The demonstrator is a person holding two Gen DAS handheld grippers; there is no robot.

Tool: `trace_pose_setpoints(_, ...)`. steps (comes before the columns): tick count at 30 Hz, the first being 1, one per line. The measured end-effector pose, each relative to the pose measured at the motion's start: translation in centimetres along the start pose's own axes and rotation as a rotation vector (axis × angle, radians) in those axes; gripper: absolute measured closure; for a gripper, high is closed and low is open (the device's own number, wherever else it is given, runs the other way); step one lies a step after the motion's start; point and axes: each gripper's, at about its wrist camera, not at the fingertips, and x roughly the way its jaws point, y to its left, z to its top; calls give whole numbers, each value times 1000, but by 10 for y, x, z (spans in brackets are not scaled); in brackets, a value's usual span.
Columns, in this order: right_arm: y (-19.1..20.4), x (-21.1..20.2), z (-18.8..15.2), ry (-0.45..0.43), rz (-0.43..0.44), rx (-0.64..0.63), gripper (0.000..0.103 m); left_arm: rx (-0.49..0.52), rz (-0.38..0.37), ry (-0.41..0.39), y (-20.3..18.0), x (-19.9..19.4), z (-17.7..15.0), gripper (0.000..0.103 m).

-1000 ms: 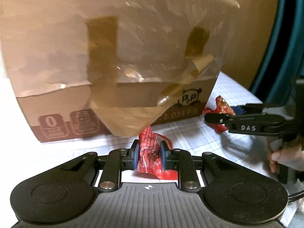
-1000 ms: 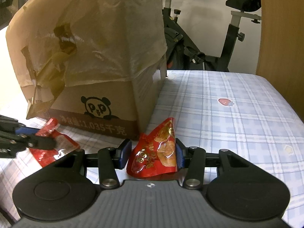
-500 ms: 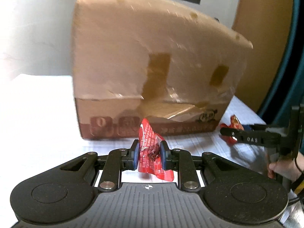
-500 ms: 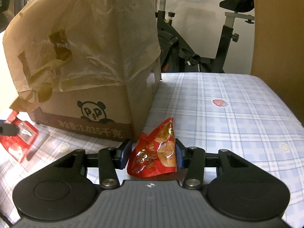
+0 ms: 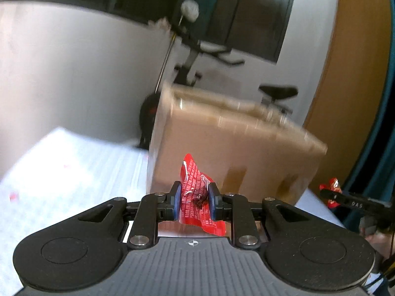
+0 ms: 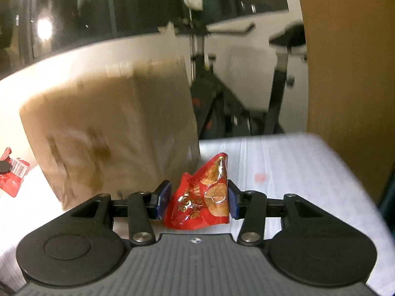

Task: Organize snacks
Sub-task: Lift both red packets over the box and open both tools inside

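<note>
Holding a snack in each hand, we have the left gripper [image 5: 193, 200] closed tight on a red packet with white print [image 5: 197, 202], its blue pads [image 5: 176, 201] pressing both sides so the packet stands up between them, clear of the table. Our right gripper [image 6: 196, 198] is clamped on a red and gold snack pouch [image 6: 202, 197], wider apart than the left because the pouch is puffed. Both packets are in the air in front of the cardboard box [image 5: 229, 153], which stands on the checked tablecloth [image 6: 284, 167] and looks blurred in both views. From the left wrist view we see our right gripper [image 5: 330, 194] off to the right of the box with its pouch at the tip. Behind the table stands an exercise bike [image 6: 242, 93]
</note>
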Motion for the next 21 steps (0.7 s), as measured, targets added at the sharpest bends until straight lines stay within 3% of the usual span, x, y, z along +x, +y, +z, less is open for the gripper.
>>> trace_pose_setpoints(5, 16, -20, 59, -137, 54, -47, 54, 43, -38, -121, -15, -12, 47, 80)
trace_pose_setpoints(10, 46, -17, 110, -201, 133, -94, 54, 78, -62, -168, -39, 8, 86, 80)
trace_pose_setpoints(14, 76, 7, 133, -161, 195, -159, 54, 95, -57, -131, -56, 41, 101, 79)
trace_pose_setpoints(21, 117, 71, 142, 25, 225, -202, 54, 184, 18, 8, -76, 100, 111, 79)
